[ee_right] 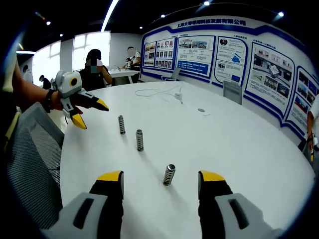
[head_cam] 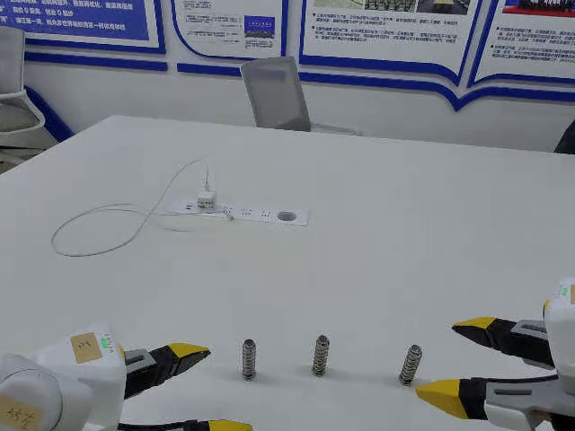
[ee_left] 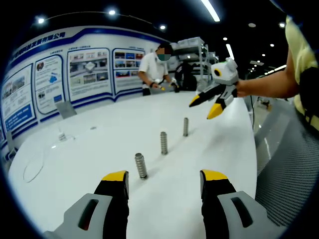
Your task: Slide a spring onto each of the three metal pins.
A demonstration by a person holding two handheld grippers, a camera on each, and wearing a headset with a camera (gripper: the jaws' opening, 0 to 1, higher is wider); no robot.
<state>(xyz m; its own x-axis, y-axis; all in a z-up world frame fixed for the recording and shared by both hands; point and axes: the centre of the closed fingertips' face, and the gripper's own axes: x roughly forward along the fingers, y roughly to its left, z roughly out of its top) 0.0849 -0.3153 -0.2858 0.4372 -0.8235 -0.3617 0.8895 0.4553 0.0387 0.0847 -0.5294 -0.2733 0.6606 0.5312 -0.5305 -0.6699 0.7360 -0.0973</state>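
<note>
Head view: left tongs (head_cam: 225,388) and right tongs (head_cam: 437,357) both released, empty.
Between them, three springs (head_cam: 321,356) stand in a row, sleeved over upright pins (ee_right: 170,167) on the white surface (head_cam: 377,224). Beyond lie a power strip (head_cam: 260,215), its plugged charger (head_cam: 206,197) and a looping cable (head_cam: 99,220); a grey chair (head_cam: 275,93) and blue-bordered posters (head_cam: 386,27) back the room.

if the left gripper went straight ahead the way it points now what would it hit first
Probably the nearest spring, standing on the table just ahead of the left gripper, between its open fingers and slightly left of centre; the fisheye makes exact depth uncertain.
</note>
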